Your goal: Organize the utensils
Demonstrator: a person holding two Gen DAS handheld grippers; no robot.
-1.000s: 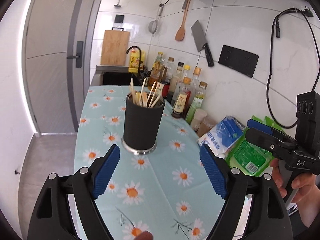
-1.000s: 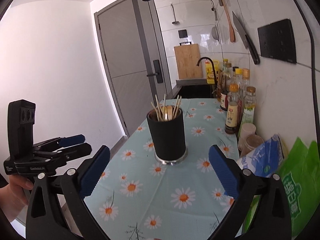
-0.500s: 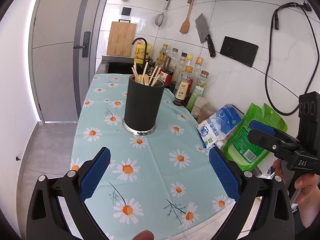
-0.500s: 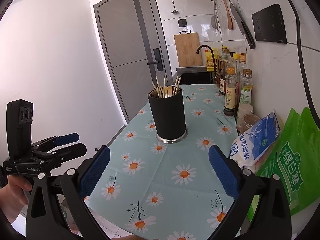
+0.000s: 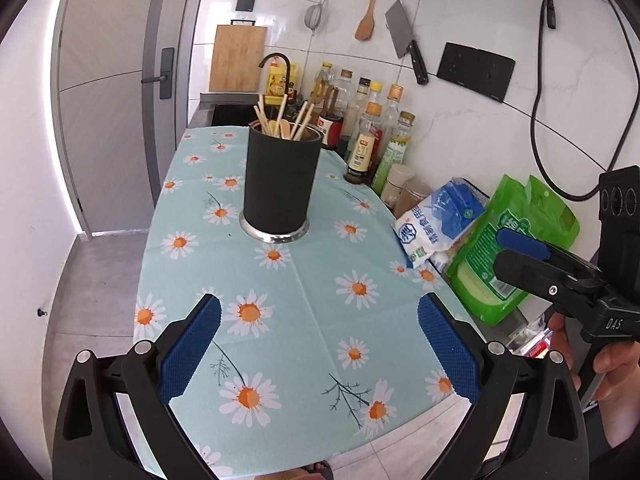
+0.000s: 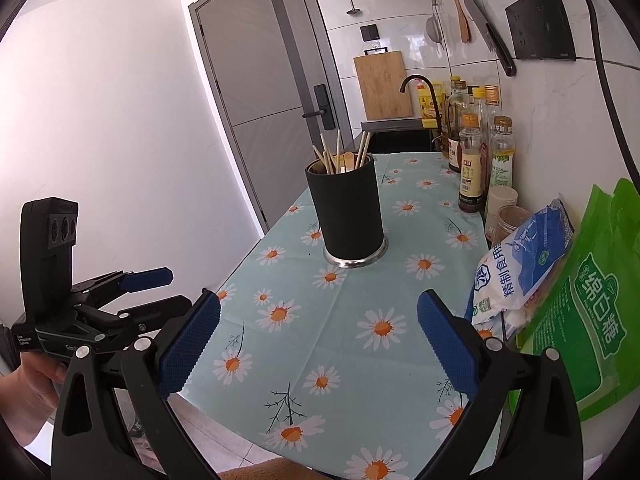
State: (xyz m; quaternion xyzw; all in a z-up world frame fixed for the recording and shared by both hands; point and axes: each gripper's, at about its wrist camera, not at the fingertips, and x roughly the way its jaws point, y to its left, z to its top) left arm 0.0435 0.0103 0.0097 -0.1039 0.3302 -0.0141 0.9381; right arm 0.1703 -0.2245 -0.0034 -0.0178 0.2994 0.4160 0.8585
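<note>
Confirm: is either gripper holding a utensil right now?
No: the left gripper and right gripper are both open and empty, and the chopsticks stand in the black holder.

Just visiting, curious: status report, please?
Left gripper open, empty. Right gripper open, empty. Black utensil holder upright, chopsticks inside. Nothing blocking it.
</note>
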